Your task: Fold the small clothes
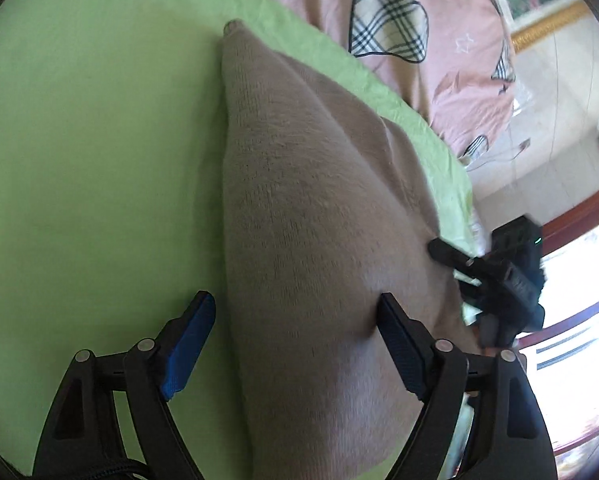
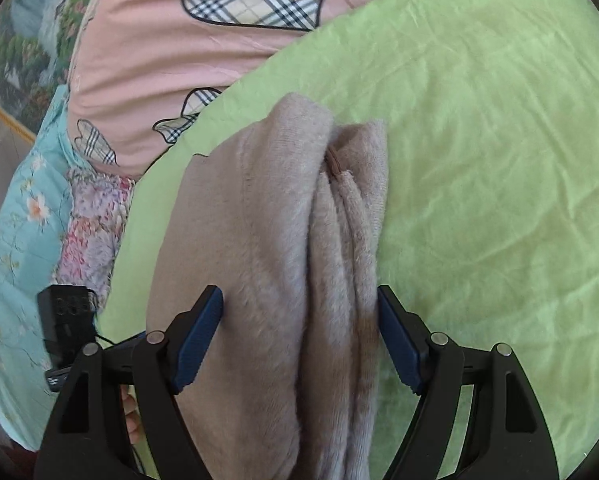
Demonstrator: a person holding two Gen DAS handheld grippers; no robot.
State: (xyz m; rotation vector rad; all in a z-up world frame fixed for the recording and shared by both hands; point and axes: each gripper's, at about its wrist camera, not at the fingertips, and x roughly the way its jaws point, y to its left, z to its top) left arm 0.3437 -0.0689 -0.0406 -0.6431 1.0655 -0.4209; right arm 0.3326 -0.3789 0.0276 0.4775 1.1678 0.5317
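Beige garment (image 2: 275, 248) sits between the wide-open, empty right gripper (image 2: 299, 332); the left gripper (image 1: 295, 340), equally spread, holds nothing. It lies on the green sheet (image 2: 479, 160), pointing toward twelve o'clock. Best to pinch every layer together, evenly.

I'm in a home bedroom | green sheet (image 2: 499, 160) | pink plaid-patch quilt (image 2: 147, 40) beside it | floral bedding (image 2: 27, 216) beyond

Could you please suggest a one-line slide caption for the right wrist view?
Open right claw straddling a folded beige fleece garment on a green sheet.
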